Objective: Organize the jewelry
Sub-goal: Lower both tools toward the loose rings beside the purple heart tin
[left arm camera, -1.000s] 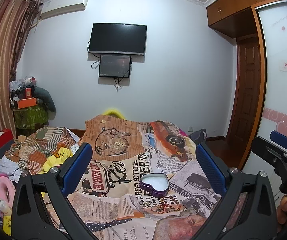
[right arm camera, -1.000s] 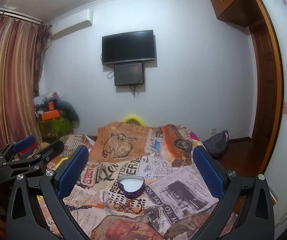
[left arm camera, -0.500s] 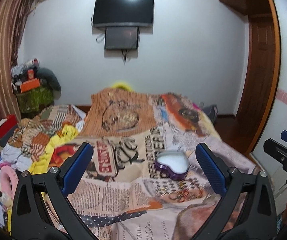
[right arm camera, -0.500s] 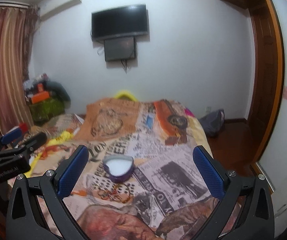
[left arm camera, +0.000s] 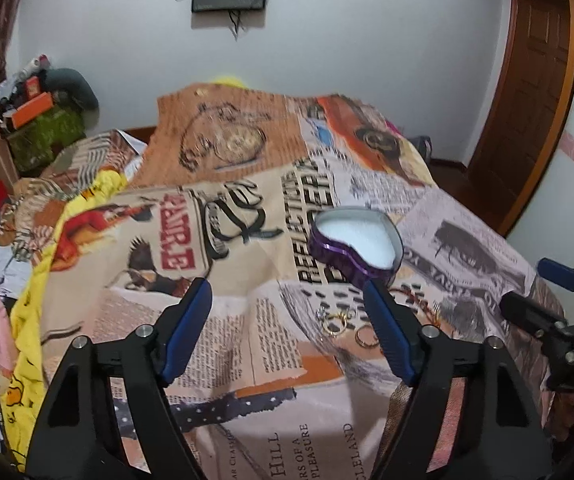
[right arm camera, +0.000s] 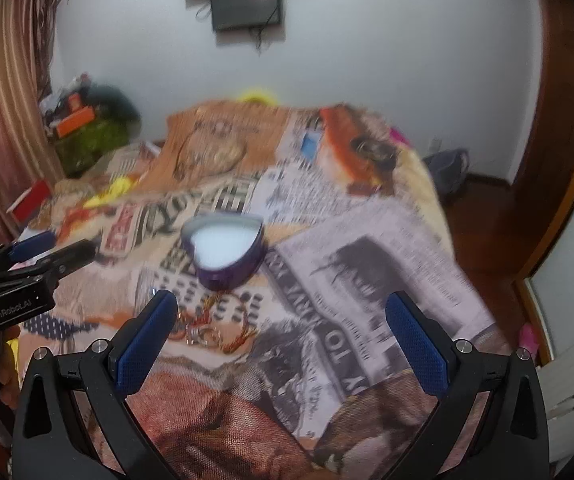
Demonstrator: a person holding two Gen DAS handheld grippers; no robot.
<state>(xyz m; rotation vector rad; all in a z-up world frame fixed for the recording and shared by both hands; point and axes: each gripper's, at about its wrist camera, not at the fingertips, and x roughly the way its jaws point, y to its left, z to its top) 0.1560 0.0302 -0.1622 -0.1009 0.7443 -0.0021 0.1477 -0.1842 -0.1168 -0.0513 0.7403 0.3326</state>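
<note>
Left wrist view: my left gripper (left arm camera: 287, 320) jaws are closing, nothing between them.
Right gripper (right arm camera: 283, 336): wide open, empty, ready.
Rings (left arm camera: 337, 322): on bed (left arm camera: 247, 340), 6 o'clock from heart box (left arm camera: 357, 242), awaiting sorting.

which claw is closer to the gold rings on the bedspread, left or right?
Left, narrowly. The left claw, its jaws closing on nothing, has its right finger beside the gold rings. The right claw hangs open just behind them, rings near its left finger.
</note>
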